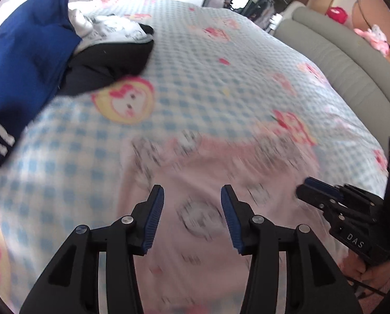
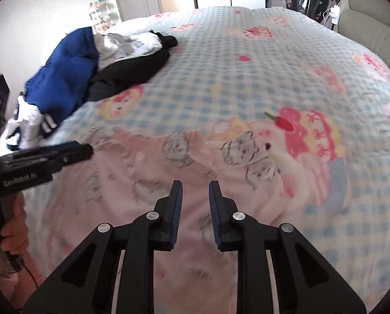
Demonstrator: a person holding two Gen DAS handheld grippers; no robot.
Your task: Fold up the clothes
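From the left wrist, we see our left tool [image 1: 192, 196] open above a blurred pink garment [image 1: 195, 222] spread on the checkered bed [image 1: 221, 78]. From the right wrist, our right tool [image 2: 195, 191] hovers open over it, with a pile of clothes [image 2: 90, 73] well apart.

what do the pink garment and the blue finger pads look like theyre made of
Pink garment: seems soft matte knit cotton, since it wrinkles loosely and carries a printed grey bear pattern. Pads on the right hand-held gripper: probably rubber or moulded plastic, ribbed with fine ridges, matte blue.
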